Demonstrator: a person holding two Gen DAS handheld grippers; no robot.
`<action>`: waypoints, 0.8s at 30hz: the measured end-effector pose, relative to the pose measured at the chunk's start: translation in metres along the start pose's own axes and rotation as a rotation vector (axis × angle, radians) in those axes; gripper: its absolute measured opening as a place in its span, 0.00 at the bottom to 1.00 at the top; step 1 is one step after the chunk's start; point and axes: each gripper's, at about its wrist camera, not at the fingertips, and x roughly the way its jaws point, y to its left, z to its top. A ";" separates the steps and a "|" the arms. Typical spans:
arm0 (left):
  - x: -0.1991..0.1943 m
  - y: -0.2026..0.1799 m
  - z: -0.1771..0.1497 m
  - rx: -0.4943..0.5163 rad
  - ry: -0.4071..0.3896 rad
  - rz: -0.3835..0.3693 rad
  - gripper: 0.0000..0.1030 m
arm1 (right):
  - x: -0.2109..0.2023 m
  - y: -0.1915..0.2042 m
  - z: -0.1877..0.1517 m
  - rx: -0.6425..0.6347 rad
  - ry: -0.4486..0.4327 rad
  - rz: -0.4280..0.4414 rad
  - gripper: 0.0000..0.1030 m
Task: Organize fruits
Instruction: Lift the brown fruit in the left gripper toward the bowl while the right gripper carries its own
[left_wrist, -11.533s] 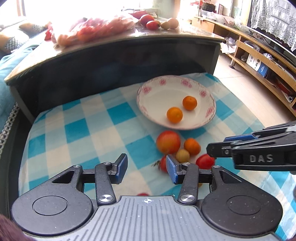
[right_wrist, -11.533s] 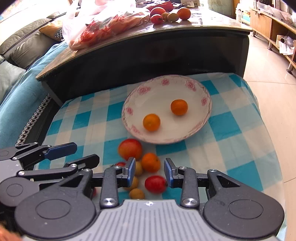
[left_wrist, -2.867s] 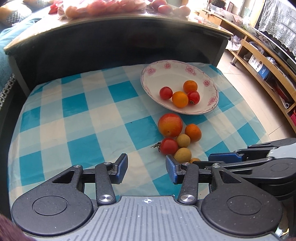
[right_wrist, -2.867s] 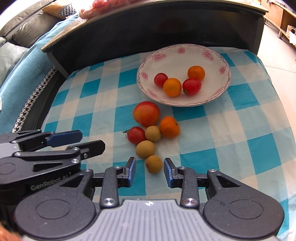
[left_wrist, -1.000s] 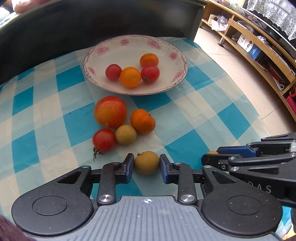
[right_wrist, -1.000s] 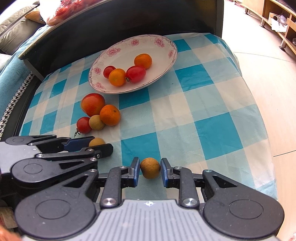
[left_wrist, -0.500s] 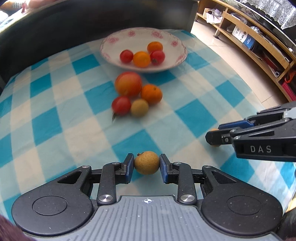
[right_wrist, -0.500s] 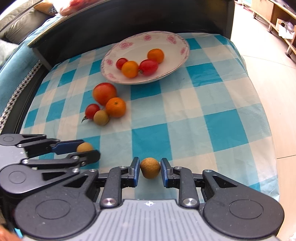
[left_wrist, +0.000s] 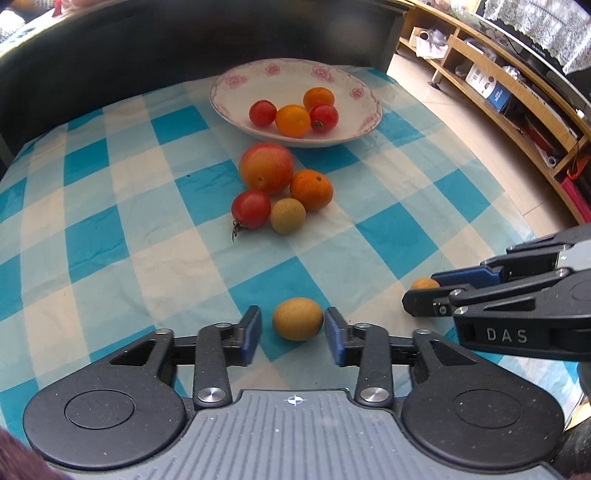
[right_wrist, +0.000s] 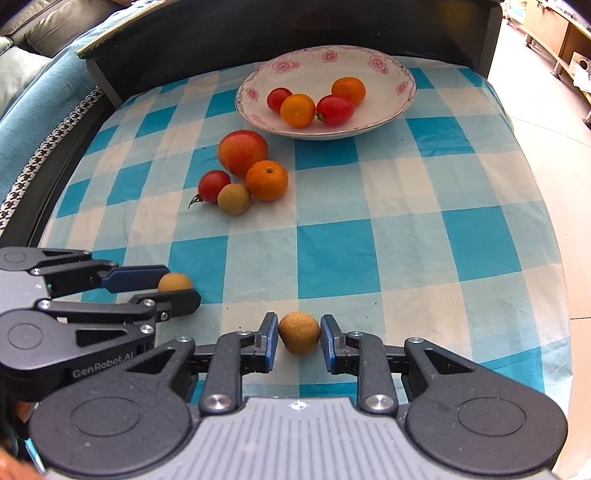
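Note:
My left gripper (left_wrist: 293, 328) is open around a tan longan (left_wrist: 297, 318) that rests on the checked cloth, with gaps on both sides. My right gripper (right_wrist: 295, 341) is open around a second longan (right_wrist: 299, 333) on the cloth near the front edge. Each gripper shows in the other's view, the right gripper (left_wrist: 424, 291) beside the left and the left gripper (right_wrist: 177, 286) beside the right. A flowered white plate (left_wrist: 236, 83) at the back holds two oranges and two red tomatoes. A big red-orange fruit (left_wrist: 266, 168), an orange (left_wrist: 311, 189), a tomato (left_wrist: 251, 209) and a third longan (left_wrist: 287, 220) lie in a cluster before the plate.
The blue-and-white checked cloth (right_wrist: 406, 229) covers a low table that ends close at the front and right. A dark table edge (left_wrist: 147, 48) rises behind the plate. Wooden shelving (left_wrist: 517, 96) stands on the right, a sofa (right_wrist: 33, 85) on the left.
Both grippers have opened and let go of their longans, which now sit on the cloth between the fingers. The left gripper has moved a little nearer to the plate.

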 end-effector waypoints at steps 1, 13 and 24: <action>0.000 0.001 0.001 -0.008 -0.002 -0.005 0.50 | 0.000 -0.001 0.001 0.003 0.000 0.001 0.27; 0.009 -0.002 0.003 -0.028 0.021 -0.017 0.52 | -0.001 -0.006 0.002 0.032 -0.001 0.004 0.31; 0.007 -0.001 0.001 -0.024 0.015 0.001 0.38 | 0.001 -0.002 0.001 0.010 -0.015 -0.019 0.30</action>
